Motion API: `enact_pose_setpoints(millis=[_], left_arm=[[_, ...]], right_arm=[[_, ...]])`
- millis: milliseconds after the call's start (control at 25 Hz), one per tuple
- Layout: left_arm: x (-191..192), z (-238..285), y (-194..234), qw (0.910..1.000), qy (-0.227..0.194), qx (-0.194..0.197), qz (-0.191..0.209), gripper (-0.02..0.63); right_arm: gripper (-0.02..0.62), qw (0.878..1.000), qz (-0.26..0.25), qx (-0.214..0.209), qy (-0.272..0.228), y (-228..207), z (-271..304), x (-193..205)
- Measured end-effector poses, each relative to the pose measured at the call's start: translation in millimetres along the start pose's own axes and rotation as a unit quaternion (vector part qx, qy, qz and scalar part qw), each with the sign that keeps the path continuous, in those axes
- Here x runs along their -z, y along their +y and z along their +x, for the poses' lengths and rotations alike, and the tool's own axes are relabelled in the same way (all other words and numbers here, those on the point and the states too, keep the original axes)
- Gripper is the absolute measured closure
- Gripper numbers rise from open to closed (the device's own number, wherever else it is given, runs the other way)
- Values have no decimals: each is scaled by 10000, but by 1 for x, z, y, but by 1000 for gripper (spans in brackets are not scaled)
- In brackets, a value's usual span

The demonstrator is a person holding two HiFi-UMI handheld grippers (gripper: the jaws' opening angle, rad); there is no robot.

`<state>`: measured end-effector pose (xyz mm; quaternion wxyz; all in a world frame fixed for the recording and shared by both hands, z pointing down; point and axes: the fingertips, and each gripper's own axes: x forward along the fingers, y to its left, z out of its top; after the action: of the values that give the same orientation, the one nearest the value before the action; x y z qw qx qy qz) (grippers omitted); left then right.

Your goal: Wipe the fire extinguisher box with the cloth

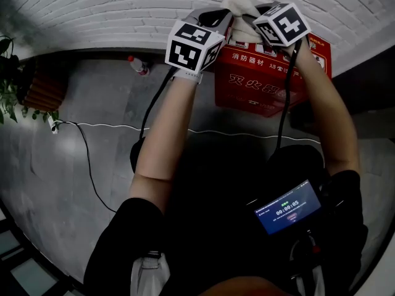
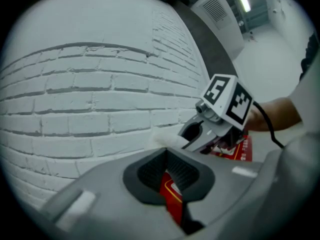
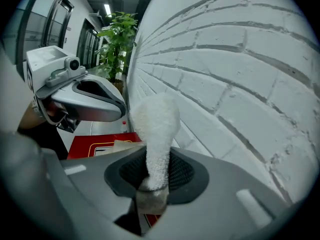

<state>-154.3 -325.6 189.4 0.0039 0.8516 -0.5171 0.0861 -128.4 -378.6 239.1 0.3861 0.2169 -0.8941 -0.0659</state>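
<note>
The left hand-held gripper (image 1: pixel 215 21) and right hand-held gripper (image 1: pixel 258 16) are raised over the red box (image 1: pixel 259 82), which stands on the floor (image 1: pixel 99 116) against a brick wall (image 1: pixel 123 5). A white cloth (image 1: pixel 241 4) shows between them.

Left gripper view: the jaws are drawn together and empty, with the box beneath them.

Right gripper view: the jaws clamp the cloth upright beside the wall.

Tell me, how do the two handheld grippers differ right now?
The right gripper has its jaws shut on a white cloth that sticks up from them; the left gripper has its jaws together with nothing between them. In the head view the right gripper is over the red fire extinguisher box, while the left gripper is at its left edge. Both are grey, carry a marker cube and face the white brick wall.
</note>
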Motion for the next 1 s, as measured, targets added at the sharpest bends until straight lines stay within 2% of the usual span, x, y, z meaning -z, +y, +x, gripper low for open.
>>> enact_pose_setpoints(millis=[200, 720, 1000], left_arm=[[-11, 14, -23, 9995, 107, 109, 289, 606], [-25, 72, -127, 9958, 234, 783, 423, 606], [-24, 106, -173, 9926, 388, 1021, 528, 606]], right_arm=[[506, 9996, 245, 119, 126, -19, -18, 25], [505, 9935, 823, 725, 293, -76, -93, 122], [506, 9893, 905, 1049, 463, -98, -130, 165]])
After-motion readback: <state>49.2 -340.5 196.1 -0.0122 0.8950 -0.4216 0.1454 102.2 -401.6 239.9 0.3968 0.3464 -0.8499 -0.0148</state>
